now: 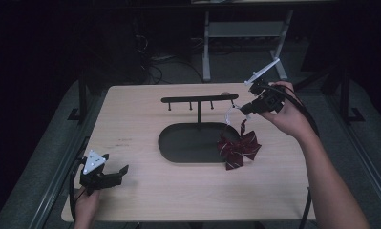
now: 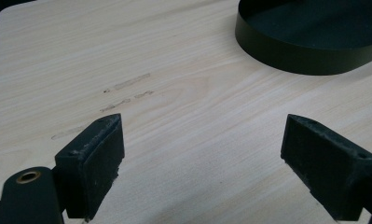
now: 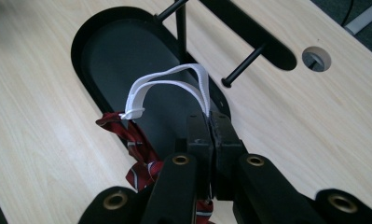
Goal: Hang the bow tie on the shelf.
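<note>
- Jaws of the right gripper (image 3: 210,122) are pressed together on the white elastic strap loop (image 3: 172,83), pinching it near its top, while the dark red striped fabric bow tie (image 1: 238,147) hangs below from that loop.
- Jaws of the left gripper (image 2: 202,158) stand wide apart with nothing between them; it rests low over the pale wooden table (image 1: 131,124) at the near left, well apart from the work.
- Judging by the layout, the step in hand is to hang the loop on a peg of the black metal T-shaped hanging rack (image 1: 199,99), which rises from the black oval metal tray (image 1: 178,145).
- In the high view the bow tie sits at the tray's right rim, its lower part seemingly touching the table, and the loop is just below and beside the rack's right end.
- To do this well, the loop should stay spread open; in the right gripper view its two strands arch apart towards the nearest black peg (image 3: 244,66), which helps.
- Raise the strap enough that the open arch clears the peg's knobbed tip, then slide it along the peg before letting go.
- Keep the pinch firm until the strap bears on the peg, since the elastic could spring off.
- Free left gripper could steady the swinging bow if it twists the loop shut.
</note>
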`<control>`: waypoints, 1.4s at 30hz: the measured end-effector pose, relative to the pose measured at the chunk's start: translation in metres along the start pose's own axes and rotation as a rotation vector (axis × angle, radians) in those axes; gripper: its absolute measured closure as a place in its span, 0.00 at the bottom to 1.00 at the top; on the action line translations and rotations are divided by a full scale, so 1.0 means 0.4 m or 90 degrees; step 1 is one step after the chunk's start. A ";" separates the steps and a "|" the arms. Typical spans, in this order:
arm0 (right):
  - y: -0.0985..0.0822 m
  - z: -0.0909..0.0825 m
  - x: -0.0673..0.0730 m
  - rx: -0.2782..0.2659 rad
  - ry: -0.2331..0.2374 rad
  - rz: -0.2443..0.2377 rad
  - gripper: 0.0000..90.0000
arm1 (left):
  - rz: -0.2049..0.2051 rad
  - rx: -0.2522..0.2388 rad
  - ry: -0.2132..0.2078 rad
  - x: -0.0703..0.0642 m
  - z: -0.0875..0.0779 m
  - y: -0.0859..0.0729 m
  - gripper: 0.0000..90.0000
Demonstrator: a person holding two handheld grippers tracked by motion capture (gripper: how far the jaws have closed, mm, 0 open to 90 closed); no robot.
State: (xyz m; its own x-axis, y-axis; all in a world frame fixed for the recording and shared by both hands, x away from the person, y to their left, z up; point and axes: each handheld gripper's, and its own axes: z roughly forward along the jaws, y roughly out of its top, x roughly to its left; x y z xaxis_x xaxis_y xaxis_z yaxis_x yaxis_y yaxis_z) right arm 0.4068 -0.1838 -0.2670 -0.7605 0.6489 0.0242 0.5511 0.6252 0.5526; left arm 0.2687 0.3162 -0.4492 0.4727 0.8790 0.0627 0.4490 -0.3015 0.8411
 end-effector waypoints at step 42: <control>0.054 0.077 -0.110 0.023 0.006 0.057 0.96 | -0.011 0.002 -0.004 -0.001 0.007 0.001 0.14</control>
State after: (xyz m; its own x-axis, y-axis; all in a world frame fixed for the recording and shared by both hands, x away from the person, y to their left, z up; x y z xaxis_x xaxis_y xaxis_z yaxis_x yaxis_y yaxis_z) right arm 0.4628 -0.1854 -0.2818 -0.7112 0.6984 0.0800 0.6287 0.5810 0.5169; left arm 0.2706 0.3146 -0.4503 0.4691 0.8820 0.0452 0.4600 -0.2877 0.8400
